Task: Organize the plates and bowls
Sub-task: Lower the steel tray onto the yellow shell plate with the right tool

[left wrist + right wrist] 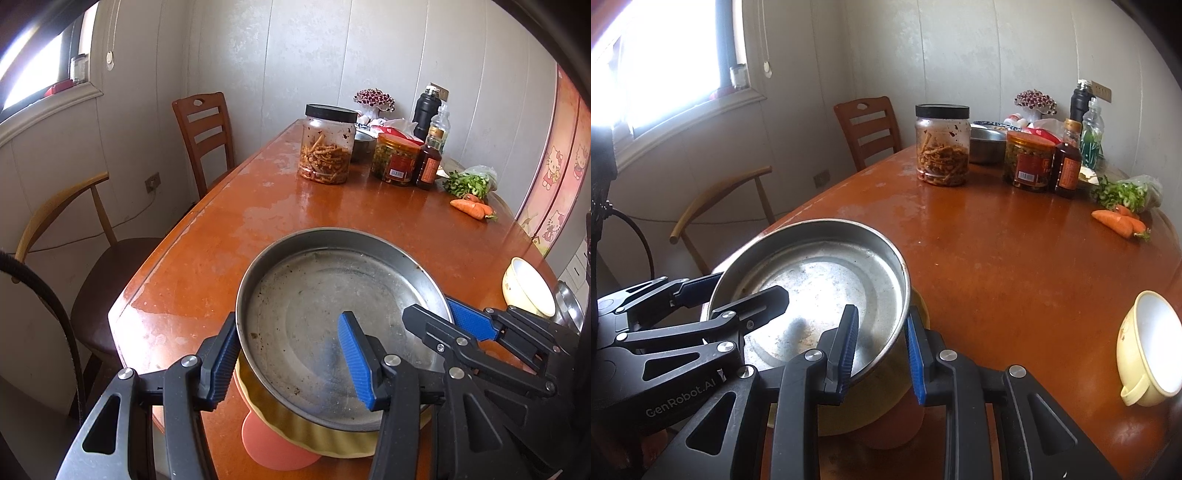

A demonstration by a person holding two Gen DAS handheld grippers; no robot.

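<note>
Currently: metal pan (332, 325), rim straddled by the open left gripper (291, 365) and open right gripper (881, 354); yellow dish (295, 428) beneath.

We see a worn orange bench (229, 258); jars (325, 147), bottles and carrots (471, 207) upper right, a cream bowl (1148, 345) right, possibly a pink mat (273, 445) at bottom.

I see a round metal pan (332, 325), shiny but dirty with brown specks, sitting tilted on top of a yellow plate with a wavy edge (295, 428). Under the yellow plate lies a flat pink plate (266, 446), right on the worktop (229, 258) near its front edge. A pale yellow bowl with a white inside (1148, 347) lies tipped on its side, well apart from the stack.
</note>
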